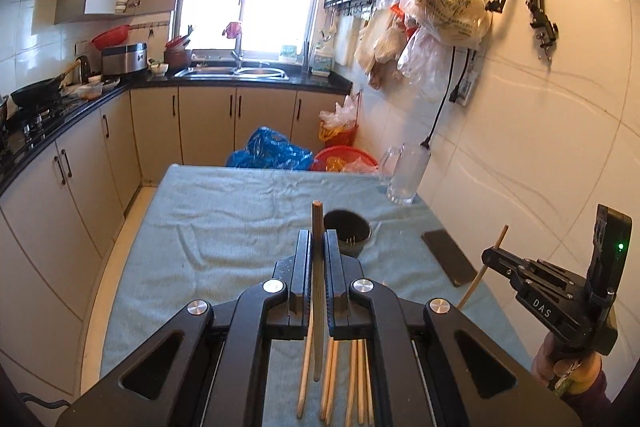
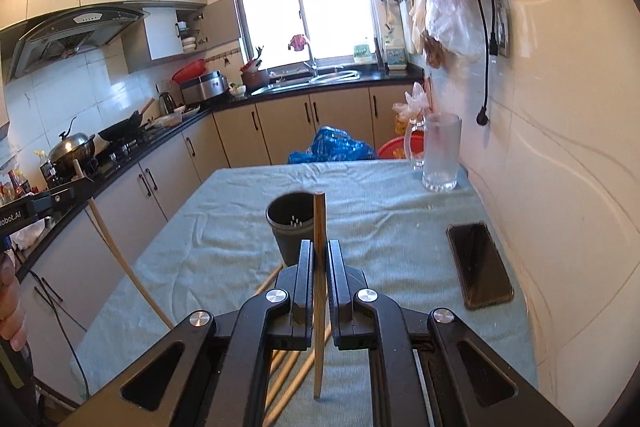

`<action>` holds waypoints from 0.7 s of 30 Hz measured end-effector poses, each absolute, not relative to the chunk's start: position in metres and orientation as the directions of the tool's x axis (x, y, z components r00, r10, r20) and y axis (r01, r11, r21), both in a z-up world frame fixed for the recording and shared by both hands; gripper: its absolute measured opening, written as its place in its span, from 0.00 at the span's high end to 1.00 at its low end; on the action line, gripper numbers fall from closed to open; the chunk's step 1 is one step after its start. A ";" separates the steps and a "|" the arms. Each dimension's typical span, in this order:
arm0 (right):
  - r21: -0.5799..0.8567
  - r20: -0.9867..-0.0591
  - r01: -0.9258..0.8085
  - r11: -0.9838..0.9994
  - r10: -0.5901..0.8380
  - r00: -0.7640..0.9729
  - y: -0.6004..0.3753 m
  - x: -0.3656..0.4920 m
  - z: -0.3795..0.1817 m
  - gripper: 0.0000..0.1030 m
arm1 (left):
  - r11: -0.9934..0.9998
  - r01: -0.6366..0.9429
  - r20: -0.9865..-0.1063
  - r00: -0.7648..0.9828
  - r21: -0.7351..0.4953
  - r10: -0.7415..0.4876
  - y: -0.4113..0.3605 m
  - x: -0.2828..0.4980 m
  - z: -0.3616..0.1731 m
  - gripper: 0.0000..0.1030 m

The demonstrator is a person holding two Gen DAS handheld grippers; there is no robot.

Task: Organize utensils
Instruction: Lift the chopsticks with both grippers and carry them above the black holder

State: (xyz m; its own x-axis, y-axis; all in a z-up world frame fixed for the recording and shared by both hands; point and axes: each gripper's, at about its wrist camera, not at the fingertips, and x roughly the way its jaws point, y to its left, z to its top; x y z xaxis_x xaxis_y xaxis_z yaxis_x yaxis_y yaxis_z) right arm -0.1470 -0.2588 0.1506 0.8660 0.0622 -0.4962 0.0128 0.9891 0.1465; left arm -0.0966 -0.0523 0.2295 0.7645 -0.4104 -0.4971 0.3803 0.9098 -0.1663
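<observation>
My left gripper [image 1: 318,243] is shut on a wooden chopstick [image 1: 317,223] that stands upright between its jaws, above the table. A dark utensil holder cup [image 1: 347,229] stands just ahead and right of it. Several loose chopsticks [image 1: 352,379] lie on the cloth under the gripper. My right gripper [image 2: 320,253] is shut on another upright chopstick [image 2: 319,219], with the holder cup [image 2: 290,227] just ahead on its left. The right gripper also shows in the left wrist view [image 1: 490,255], and the left gripper in the right wrist view [image 2: 80,185], each holding its chopstick.
The table is covered with a light blue cloth [image 1: 224,219]. A black phone [image 2: 478,263] lies at the right side near the tiled wall. A frosted glass mug [image 2: 440,155] stands at the far right corner. Kitchen counters and cabinets run along the left.
</observation>
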 end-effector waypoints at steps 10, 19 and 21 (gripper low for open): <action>0.184 -0.412 -0.001 0.983 0.079 0.908 -0.268 -0.100 0.197 0.94 | 0.901 0.369 -0.414 0.800 -0.229 -0.433 -0.068 -0.047 0.280 0.95; 0.276 -0.332 0.007 0.961 0.089 0.939 -0.274 -0.039 0.229 0.93 | 0.910 0.385 -0.340 0.844 -0.152 -0.414 -0.129 0.008 0.310 0.95; 0.291 -0.325 0.016 0.956 0.083 0.942 -0.277 -0.025 0.228 0.93 | 0.910 0.387 -0.353 0.839 -0.150 -0.415 -0.140 0.023 0.307 0.95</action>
State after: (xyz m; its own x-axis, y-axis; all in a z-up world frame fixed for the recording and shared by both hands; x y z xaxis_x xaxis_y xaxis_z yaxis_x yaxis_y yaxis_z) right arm -0.0250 -0.2765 0.2278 0.9419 0.0831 -0.3254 0.0163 0.9565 0.2914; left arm 0.0235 -0.1402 0.3068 0.8385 -0.4153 -0.3527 0.3874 0.9096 -0.1500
